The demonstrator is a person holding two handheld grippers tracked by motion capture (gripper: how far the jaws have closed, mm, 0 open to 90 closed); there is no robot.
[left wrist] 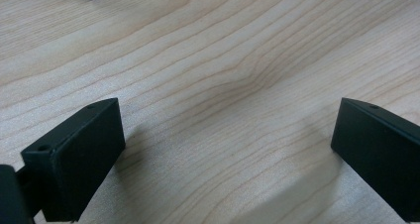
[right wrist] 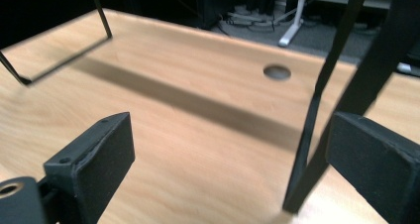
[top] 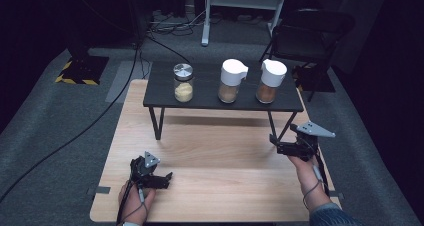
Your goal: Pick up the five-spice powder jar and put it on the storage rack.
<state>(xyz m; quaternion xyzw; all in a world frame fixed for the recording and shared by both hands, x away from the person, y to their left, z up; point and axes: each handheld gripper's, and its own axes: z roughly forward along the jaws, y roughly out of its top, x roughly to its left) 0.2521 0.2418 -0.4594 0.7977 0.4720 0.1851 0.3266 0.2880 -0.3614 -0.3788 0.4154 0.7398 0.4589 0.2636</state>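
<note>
Three jars stand on a low black riser at the far side of the wooden table. The left jar is glass with a silver lid and yellow contents. The middle jar and the right jar have white lids and brown contents. My left gripper rests low over the table's near left, open; in the left gripper view its jaws stand wide apart over bare wood. My right gripper hovers at the right by the riser's front right leg, open with nothing held.
The riser's thin black legs stand on the table. A round hole is cut in the tabletop. A black folding chair, a white stand and cables are on the grey floor beyond.
</note>
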